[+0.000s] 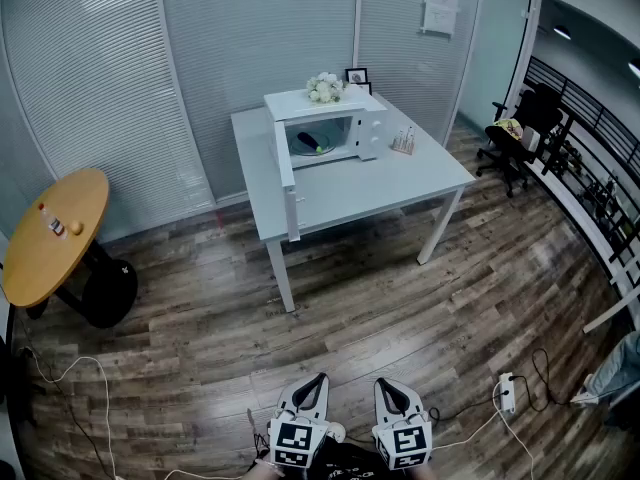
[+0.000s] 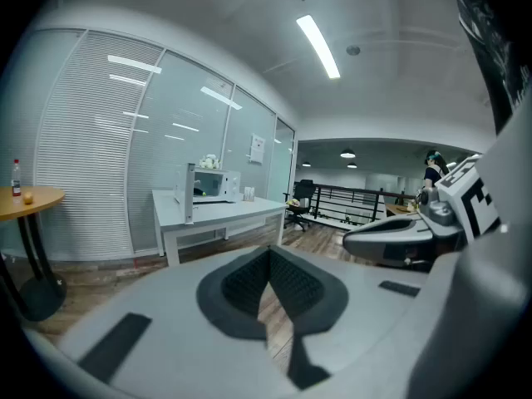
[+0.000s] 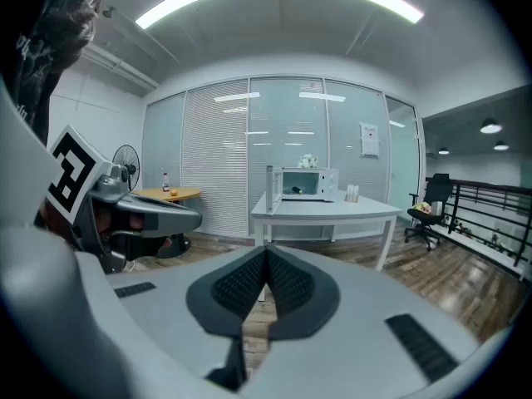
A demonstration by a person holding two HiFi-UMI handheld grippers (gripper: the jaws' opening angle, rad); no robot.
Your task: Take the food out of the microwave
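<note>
- The left gripper [image 2: 268,254] has its jaws pressed together, the dark ribbed pads meeting along one seam with nothing between them
- The right gripper [image 3: 266,253] is the same: jaws closed tip to tip and empty, the pads black and cross-hatched against smooth grey plastic shells
- Both grippers are side by side at the near edge of the head view, each with a cube of black-and-white square markers, well apart from the table
- The food [image 1: 312,143] lies inside the microwave [image 1: 345,133], on its floor: a dark oblong piece with a small yellow-green one beside it, too small to tell more
- The microwave is a white box with a pale cavity; its door [image 1: 287,173], on the left, is swung open toward the near side and seen edge-on
- It stands toward the far side of a white rectangular table [image 1: 400,183] with a matt top and straight white legs
- On top of the microwave sits a bunch of white flowers [image 1: 324,88], with a small dark picture frame [image 1: 357,75] just to their right
- Right of the microwave, on the table, is a small holder [image 1: 404,144] of slim upright items
- At the far left is a round wooden table [image 1: 60,230] on a black pedestal, carrying a small bottle and a small orange thing
- The floor [image 1: 400,308] is dark, streaky wood planking; glass walls with closed white blinds run behind
</note>
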